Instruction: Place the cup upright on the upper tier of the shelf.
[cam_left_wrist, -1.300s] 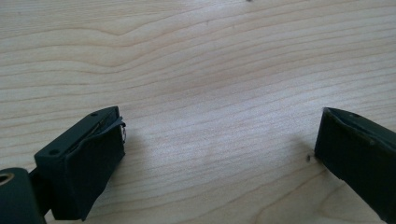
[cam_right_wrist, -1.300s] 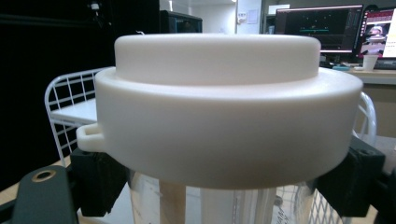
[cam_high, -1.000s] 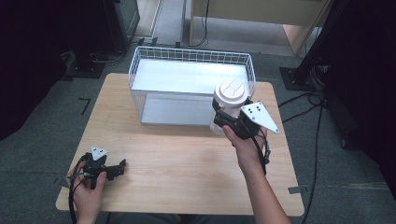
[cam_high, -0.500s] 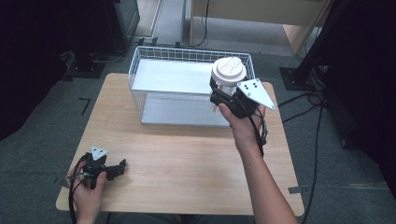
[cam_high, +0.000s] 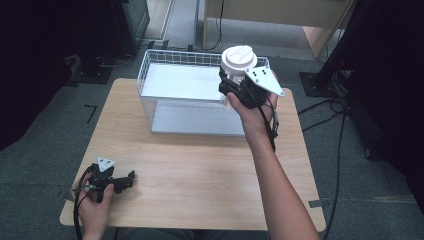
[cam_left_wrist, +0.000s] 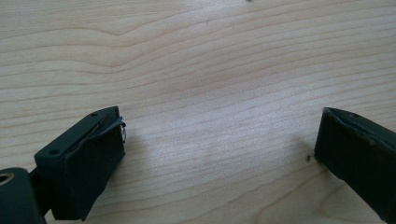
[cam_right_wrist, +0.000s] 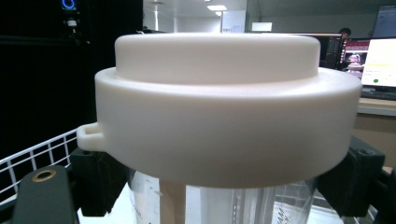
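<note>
two hands in use: my right gripper (cam_high: 235, 90) has its fingers clamped on the clear cup (cam_right_wrist: 219, 203) under its white lid (cam_high: 239, 58) above the wire basket (cam_high: 150, 102), where tilting risks slippage, while my left gripper (cam_high: 122, 182) rests fingers apart on the tabletop (cam_high: 200, 165).

The right tongs (cam_high: 231, 87) are raised at the end of an outstretched forearm, jaws clamped tight. The left tongs (cam_high: 131, 176) lie low in the left hand (cam_high: 92, 202), level, with jaws spread wide apart.
</note>
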